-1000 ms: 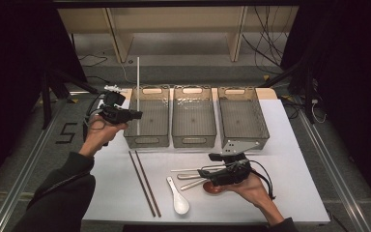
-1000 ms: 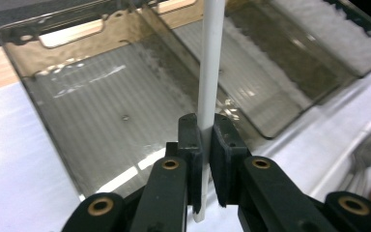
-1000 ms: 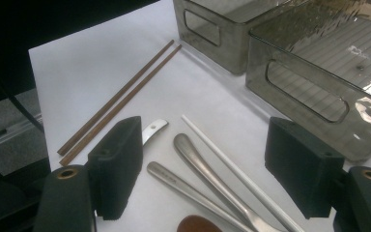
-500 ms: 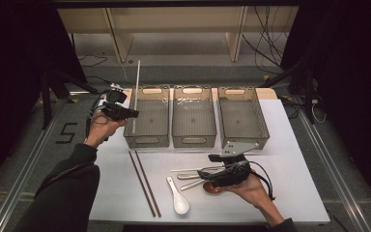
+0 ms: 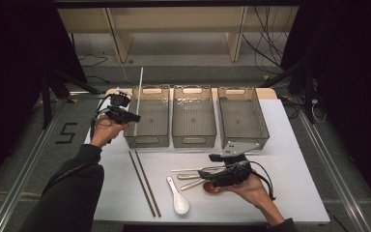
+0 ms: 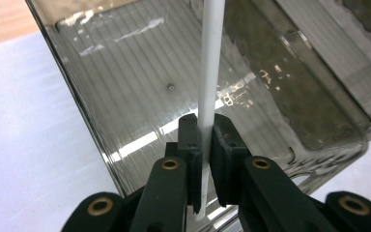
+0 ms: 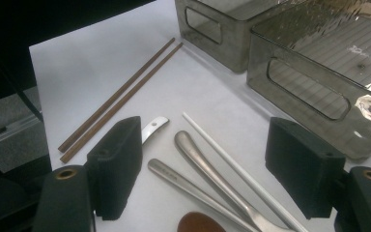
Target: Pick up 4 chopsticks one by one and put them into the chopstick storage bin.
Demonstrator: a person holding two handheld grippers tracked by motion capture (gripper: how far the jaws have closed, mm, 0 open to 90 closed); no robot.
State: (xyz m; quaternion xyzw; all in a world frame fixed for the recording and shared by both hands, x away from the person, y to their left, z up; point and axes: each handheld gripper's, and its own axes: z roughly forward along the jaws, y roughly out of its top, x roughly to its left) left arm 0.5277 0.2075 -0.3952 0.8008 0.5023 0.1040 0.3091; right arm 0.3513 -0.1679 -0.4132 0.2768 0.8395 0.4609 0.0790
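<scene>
Jaws of our left gripper [image 6: 203, 145] clamp a white chopstick [image 6: 210, 72] over the left bin [image 5: 149, 116]; our right gripper [image 7: 205, 169] gapes above near-side cutlery [image 7: 207, 169].

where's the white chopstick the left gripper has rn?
High view, left side: the white chopstick stands nearly upright, clamped in the left gripper over the leftmost bin, its lower end inside the bin.

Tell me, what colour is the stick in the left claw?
White; the stick shows best in the left gripper view.

Left bin [image 5: 150, 116] open above — walls [image 6: 77, 96] block sideways.
</scene>
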